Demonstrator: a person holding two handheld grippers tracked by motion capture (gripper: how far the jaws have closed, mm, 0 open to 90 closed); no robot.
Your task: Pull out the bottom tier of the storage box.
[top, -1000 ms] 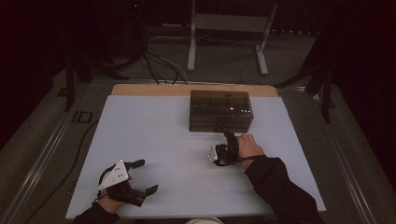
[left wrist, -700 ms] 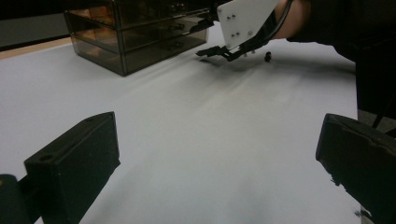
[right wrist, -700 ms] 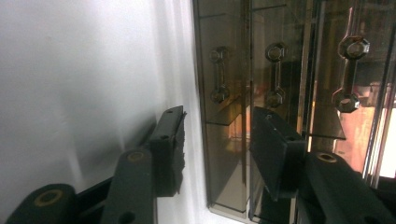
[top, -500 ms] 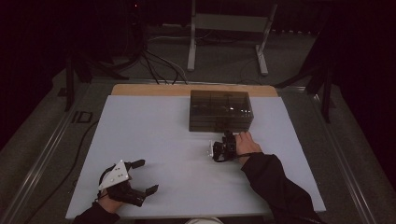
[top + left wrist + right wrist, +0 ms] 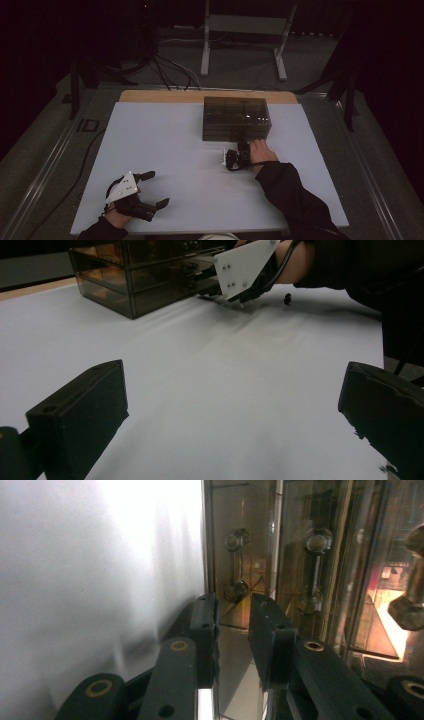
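Nearest me, the left gripper (image 5: 150, 192) rests low at the table's near left corner, grey three-cornered plate on top, its two black jaws spread wide over bare surface with nothing between them. Farther in and to the right, the right gripper (image 5: 234, 156) lies close to the table, just in front of the one smoked, see-through plastic drawer box (image 5: 235, 118). Its jaws have just been closing and now stand narrow, a slim gap left; from the right gripper view they sit at the box's lower front edge, near one small knobbed metal drawer handle (image 5: 235, 565), but I cannot tell whether the pads press on anything. I count two grippers, one box, and at least three such handles behind the tinted front. The box stands right of centre toward the far edge of the pale grey-white tabletop (image 5: 160, 145), which shows one strip of bare wood (image 5: 160, 96) along its far side. Beyond: dark room, grey floor, black cables (image 5: 165, 70), one pale metal stand (image 5: 245, 35).
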